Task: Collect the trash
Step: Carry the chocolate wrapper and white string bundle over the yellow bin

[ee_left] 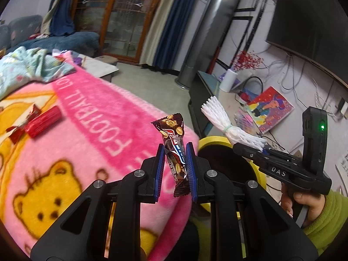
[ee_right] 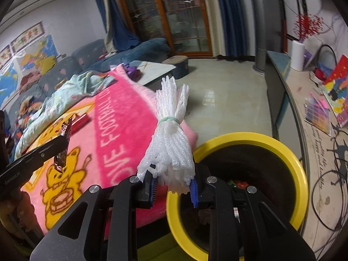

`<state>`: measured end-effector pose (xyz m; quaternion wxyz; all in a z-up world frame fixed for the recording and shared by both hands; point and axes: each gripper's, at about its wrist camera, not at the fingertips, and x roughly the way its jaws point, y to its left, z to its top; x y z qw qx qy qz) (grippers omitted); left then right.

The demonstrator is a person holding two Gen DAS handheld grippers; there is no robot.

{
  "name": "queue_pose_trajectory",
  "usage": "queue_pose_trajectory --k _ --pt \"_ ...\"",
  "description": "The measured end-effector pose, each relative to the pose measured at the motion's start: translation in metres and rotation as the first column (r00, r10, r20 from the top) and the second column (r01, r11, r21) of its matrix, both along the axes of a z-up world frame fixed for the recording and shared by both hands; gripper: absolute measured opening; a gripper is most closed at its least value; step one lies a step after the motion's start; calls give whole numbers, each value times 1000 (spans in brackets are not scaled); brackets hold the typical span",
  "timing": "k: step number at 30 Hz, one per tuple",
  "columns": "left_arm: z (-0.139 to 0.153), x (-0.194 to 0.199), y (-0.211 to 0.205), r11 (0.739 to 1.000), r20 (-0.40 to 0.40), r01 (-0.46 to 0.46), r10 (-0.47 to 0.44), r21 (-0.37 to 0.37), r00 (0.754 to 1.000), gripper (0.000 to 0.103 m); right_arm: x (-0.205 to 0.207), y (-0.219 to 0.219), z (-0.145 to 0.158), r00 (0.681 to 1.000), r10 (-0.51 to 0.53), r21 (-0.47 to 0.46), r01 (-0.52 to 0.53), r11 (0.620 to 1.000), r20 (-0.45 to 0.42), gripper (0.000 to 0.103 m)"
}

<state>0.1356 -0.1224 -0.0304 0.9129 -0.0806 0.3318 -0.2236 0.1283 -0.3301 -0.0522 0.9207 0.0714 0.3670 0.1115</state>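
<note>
Two grippers are carrying trash: left gripper [ee_left: 175, 169] pinching a snack wrapper [ee_left: 174, 152], right gripper [ee_right: 173, 187] clamping foam netting [ee_right: 170, 139]; each should be centring over the yellow bin [ee_right: 291, 152] before opening.

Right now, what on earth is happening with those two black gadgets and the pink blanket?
A person is tidying up rubbish with a handheld gripper in each hand. The left gripper pinches a brown peanut candy-bar wrapper. The right gripper holds a bundle of white foam netting by the round yellow-rimmed bin. A red wrapper lies on the pink cartoon-bear blanket.
</note>
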Motion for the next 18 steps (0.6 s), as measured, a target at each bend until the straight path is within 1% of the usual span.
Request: queue_pose_trajectory --k 6,10,15,18 --pt "0 2 -31 998 25 61 -62 33 998 14 -5 -22 -4 999 -52 9 52 999 -13 23" --pt "-1 4 -48 994 25 99 -100 46 995 14 -6 -36 -8 996 -87 12 87 996 -29 24" --pt "-8 8 -72 987 8 150 -151 57 989 14 -9 -51 -7 991 -128 1 128 992 -27 25" --pt "-14 9 -87 981 -4 181 -181 66 984 14 -10 -63 -9 986 -160 2 161 987 -45 25"
